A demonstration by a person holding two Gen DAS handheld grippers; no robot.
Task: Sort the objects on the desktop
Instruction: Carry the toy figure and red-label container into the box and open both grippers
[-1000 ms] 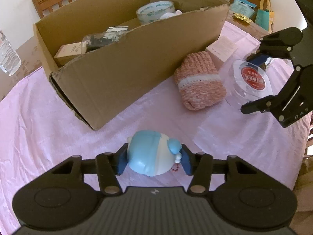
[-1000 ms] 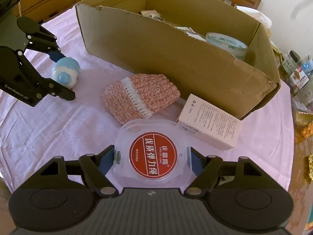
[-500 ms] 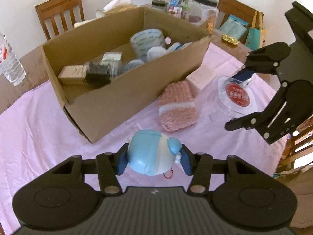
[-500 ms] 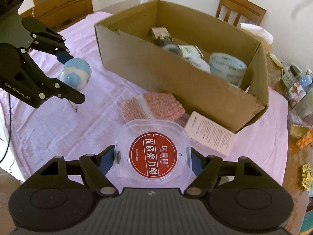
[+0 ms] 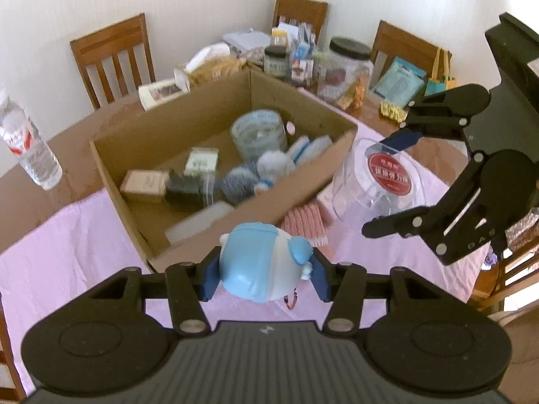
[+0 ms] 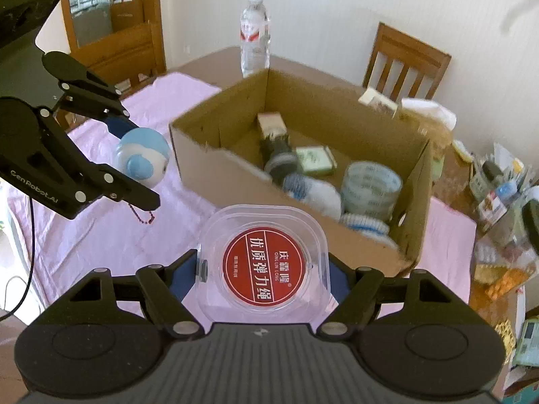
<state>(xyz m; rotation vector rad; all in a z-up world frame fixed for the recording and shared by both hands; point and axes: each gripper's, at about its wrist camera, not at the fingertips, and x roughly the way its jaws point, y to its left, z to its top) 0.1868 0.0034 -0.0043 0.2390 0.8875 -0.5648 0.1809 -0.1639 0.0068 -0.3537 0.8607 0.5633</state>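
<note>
My left gripper (image 5: 264,274) is shut on a blue and white round toy (image 5: 261,266) with a red bead chain, held high above the pink tablecloth near the front wall of the open cardboard box (image 5: 134,208). The toy also shows in the right wrist view (image 6: 143,158). My right gripper (image 6: 262,271) is shut on a clear plastic container with a red round label (image 6: 262,262), held above the table beside the box (image 6: 235,175); the container also shows in the left wrist view (image 5: 380,178). The box holds a tape roll (image 5: 257,133), small cartons and several other items.
A pink knitted item (image 5: 305,224) lies on the cloth by the box. A water bottle (image 5: 30,148) stands at the left on the bare wood table. Jars and packets (image 5: 316,64) crowd the far side. Wooden chairs (image 5: 111,54) ring the table.
Both grippers have risen well above the table with their objects and now look down into the box. The toy and the container stay gripped.
</note>
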